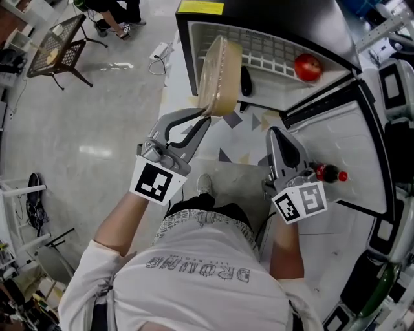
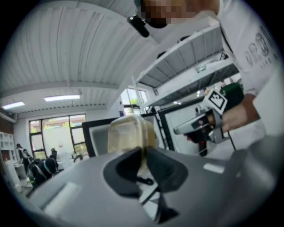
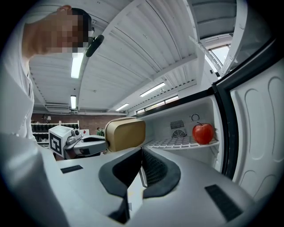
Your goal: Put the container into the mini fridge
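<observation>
White wire shelf (image 1: 272, 53) seen inside the open mini fridge (image 1: 272, 13), red apple (image 1: 308, 66) set on it near the right wall; red-capped bottle (image 1: 328, 173) lodged in the door rack (image 1: 362, 194); glossy grey floor (image 1: 97, 129), small mesh-topped side table (image 1: 59, 46) stood on it

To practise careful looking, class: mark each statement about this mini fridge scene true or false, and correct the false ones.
1. The left hand-held gripper grips the container. True.
2. The apple on the wire shelf is green. False: it is red.
3. The mini fridge's door is shut. False: it stands open.
4. The right hand-held gripper holds nothing. True: its jaws are together and empty.
</observation>
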Tool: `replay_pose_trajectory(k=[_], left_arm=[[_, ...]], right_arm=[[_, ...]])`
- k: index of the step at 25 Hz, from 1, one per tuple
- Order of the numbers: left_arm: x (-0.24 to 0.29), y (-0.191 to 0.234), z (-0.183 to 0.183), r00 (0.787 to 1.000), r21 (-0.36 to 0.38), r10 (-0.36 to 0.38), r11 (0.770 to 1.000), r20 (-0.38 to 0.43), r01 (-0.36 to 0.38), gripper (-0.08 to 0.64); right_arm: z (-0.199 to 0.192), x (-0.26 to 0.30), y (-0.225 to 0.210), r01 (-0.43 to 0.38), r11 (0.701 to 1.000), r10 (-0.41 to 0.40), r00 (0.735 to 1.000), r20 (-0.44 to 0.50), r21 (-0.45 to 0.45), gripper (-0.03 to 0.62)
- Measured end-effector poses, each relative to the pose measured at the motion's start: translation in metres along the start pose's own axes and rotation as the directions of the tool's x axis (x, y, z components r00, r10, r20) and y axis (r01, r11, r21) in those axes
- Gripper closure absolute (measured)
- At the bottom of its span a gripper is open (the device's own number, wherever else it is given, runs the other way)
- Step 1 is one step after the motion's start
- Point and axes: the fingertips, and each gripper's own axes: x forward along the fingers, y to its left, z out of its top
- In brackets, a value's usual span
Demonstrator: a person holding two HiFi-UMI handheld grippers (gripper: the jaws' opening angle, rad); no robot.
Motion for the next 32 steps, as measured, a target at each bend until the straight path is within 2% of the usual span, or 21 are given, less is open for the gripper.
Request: replay_pose_trajectory(k=[7, 15, 25, 32], left_arm=[[0.018, 0.013, -0.003, 0.999, 0.085, -0.025, 0.996, -0.021, 0.027, 0.515], [0.039, 0.022, -0.014, 0.995, 0.148, -0.027, 0.988, -0.096, 0.041, 0.515], [0.073, 0.028, -0.018, 0.982, 0.291, -0.021, 0.954, -0.190, 0.077, 0.515], [0.100, 0.034, -0.020, 0.967, 0.354, -0.016, 0.929, -0.254, 0.109, 0.515]], right_arm=[[0.002, 0.016, -0.004, 0.003, 1.000, -0.003, 1.000, 0.003, 0.006, 0.589], [-0.002, 0.029, -0.015, -0.013, 0.999, 0.013, 1.000, 0.003, 0.035, 0.591], [-0.003, 0.040, -0.040, -0.042, 0.997, 0.042, 0.999, 0.011, 0.061, 0.591], [-0.002, 0.044, -0.061, -0.053, 0.996, 0.052, 0.999, 0.013, 0.078, 0.591]])
